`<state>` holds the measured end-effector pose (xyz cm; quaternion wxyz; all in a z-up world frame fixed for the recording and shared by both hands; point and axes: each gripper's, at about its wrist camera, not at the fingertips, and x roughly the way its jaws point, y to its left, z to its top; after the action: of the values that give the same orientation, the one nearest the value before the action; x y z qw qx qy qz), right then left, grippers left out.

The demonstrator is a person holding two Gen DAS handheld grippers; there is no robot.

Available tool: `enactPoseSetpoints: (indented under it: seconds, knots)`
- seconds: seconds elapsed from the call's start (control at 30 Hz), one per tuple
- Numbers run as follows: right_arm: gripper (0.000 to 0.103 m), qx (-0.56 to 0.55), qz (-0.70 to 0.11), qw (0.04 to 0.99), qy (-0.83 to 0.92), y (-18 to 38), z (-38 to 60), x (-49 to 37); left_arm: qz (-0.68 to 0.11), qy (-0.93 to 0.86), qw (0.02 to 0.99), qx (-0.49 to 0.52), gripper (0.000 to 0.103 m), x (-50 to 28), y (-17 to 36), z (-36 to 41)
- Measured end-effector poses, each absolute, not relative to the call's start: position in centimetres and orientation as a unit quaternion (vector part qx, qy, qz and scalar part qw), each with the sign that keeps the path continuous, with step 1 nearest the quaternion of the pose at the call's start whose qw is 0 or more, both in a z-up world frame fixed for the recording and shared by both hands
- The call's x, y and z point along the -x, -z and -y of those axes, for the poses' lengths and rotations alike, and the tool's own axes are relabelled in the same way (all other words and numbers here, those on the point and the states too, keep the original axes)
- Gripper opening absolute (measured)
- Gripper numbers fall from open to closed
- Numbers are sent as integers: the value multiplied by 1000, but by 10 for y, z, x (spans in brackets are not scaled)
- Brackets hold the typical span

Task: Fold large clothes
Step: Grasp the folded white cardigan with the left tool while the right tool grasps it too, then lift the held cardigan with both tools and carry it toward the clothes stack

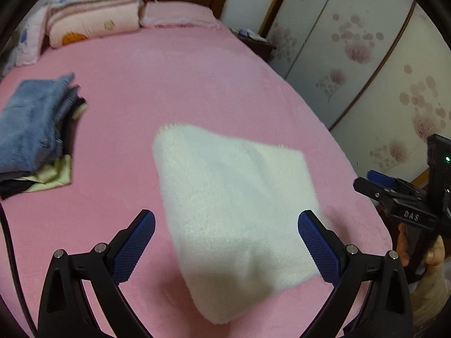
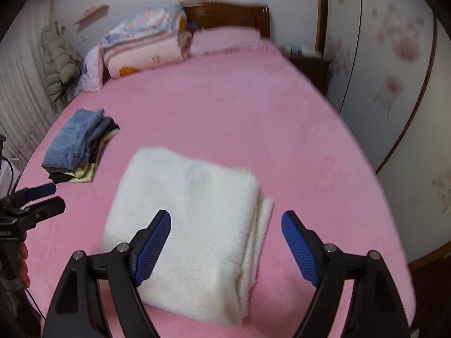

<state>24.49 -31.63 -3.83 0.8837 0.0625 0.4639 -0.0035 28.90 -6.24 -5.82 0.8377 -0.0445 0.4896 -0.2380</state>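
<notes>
The white fleece garment (image 2: pixel 191 225) lies folded into a thick square in the lower middle of the frame on the pink bed (image 2: pixel 225 118), near the folded stack (image 2: pixel 79 146), and both my left gripper (image 1: pixel 225 242) and right gripper (image 2: pixel 225 242) have released jaws holding nothing, so I judge this piece finished.

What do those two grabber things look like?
Both are black plastic. The left gripper and right gripper each have two blue ridged pads and silver round pins. The right one has white letters on its side, a tiny green light and a handle.

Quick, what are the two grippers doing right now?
Left gripper: open, holding nothing.
Right gripper: open, holding nothing; the white fleece lies folded below.
</notes>
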Motion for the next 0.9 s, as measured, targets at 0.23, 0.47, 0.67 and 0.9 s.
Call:
enactPoseSetpoints:
  seconds: [0.23,0.47,0.67,0.9]
  knots:
    - [81,-170,-535,827,-21,130,350,-265,-532,239,806,98,100,-318,128,61]
    - [81,-244,-570,783,-53,191,364,-274,-561,254,775,142,101,-333,183,63]
    - [85,-296,-559,769,-89,217,368,-285,-571,272,752,188,102,-343,207,65]
    - [66,-262,-545,791,-96,208,363,-286,-569,249,762,183,94,-341,211,79]
